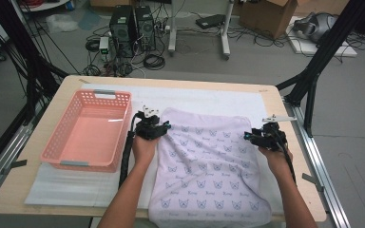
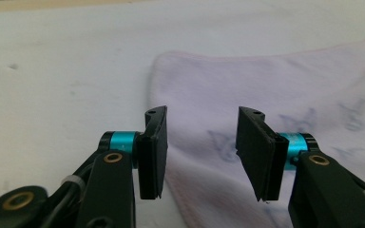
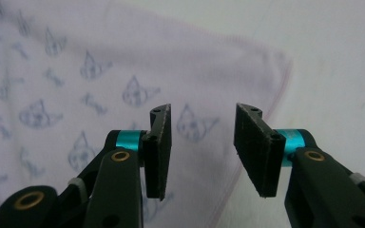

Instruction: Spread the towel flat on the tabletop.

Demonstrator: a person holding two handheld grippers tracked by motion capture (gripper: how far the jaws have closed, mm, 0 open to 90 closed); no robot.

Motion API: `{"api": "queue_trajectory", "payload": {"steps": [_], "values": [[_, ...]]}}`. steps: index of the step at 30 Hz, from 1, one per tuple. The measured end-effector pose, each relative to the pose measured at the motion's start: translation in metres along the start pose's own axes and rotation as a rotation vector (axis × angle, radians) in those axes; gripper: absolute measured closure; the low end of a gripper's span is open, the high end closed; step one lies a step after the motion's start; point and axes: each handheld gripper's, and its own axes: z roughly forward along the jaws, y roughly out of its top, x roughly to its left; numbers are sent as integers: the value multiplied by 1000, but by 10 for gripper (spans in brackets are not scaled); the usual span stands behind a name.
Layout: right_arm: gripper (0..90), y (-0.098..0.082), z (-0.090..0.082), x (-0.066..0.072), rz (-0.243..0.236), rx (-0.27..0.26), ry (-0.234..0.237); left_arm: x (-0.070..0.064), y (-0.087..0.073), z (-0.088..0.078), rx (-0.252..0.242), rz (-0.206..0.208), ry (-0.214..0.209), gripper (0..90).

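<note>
A grey floor (image 1: 266, 61) was seen beyond the wooden table (image 1: 171, 81), strewn with cables (image 1: 152, 61), two computer towers (image 1: 133, 26) and a cardboard box (image 1: 266, 14).

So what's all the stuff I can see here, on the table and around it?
cloth: one, pale lilac with small blue cat-face prints, spread flat on the table's near right half
basket: one, pink plastic, on the table's left
white mat: one, under cloth and basket
table: one, light wood
computer towers: two, black, on the floor behind
cardboard box: one, brown, floor at back right
left gripper: one, black with teal rings, jaws apart over the cloth's far left corner
right gripper: one, same colours, jaws apart over the far right corner
forearms: two, coming in from below
</note>
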Motion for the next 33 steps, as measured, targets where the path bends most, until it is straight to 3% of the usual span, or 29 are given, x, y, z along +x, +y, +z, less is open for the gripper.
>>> {"api": "queue_trajectory", "payload": {"steps": [4, 5, 6, 8, 10, 12, 17, 19, 21, 23, 25, 27, 28, 29, 30, 31, 33], "values": [[628, -23, 4, -3, 29, 54, 43, -7, 3, -8, -19, 27, -56, 524], [650, -28, 6, -3, 34, 68, 38, -9, 4, -9, -30, 24, -66, 524], [708, -32, 6, -4, 34, 43, 33, -10, 5, -10, -38, 25, -74, 522], [885, -33, 6, -3, 0, 42, -14, -12, 6, -13, -32, 26, -86, 509], [893, -30, 10, -6, 2, 34, -13, -14, 6, -15, -23, 30, -96, 503], [895, -26, 16, -9, 4, 13, -68, -14, 6, -17, -10, 27, -108, 495], [895, -20, 28, -21, 87, -65, -227, -15, -2, -24, -6, 25, -111, 483], [890, -20, 27, -22, 115, -76, -218, -15, -7, -25, 13, 31, -112, 477], [851, -20, 23, -21, 95, -64, -213, -16, -12, -26, 26, 37, -116, 476], [775, -20, 15, -21, 101, -74, -188, -17, -16, -24, 61, 47, -113, 455], [728, -20, 6, -20, 113, -90, -127, -19, -21, -21, 110, 54, -107, 439], [719, -21, -4, -17, 80, -90, -118, -21, -26, -18, 144, 72, -110, 438], [714, -22, -8, -14, 80, -91, -99, -25, -28, -19, 138, 115, -78, 457], [710, -23, -13, -13, 66, -95, -92, -28, -28, -20, 146, 186, -41, 552], [709, -24, -17, -11, 59, -97, -89, -29, -27, -21, 148, 200, -60, 693], [707, -26, -20, -9, 54, -103, -78, -30, -25, -21, 156, 197, -36, 843], [706, -29, -25, -6, 44, -111, -67, -28, -22, -19, 154, 177, 17, 869]]}}
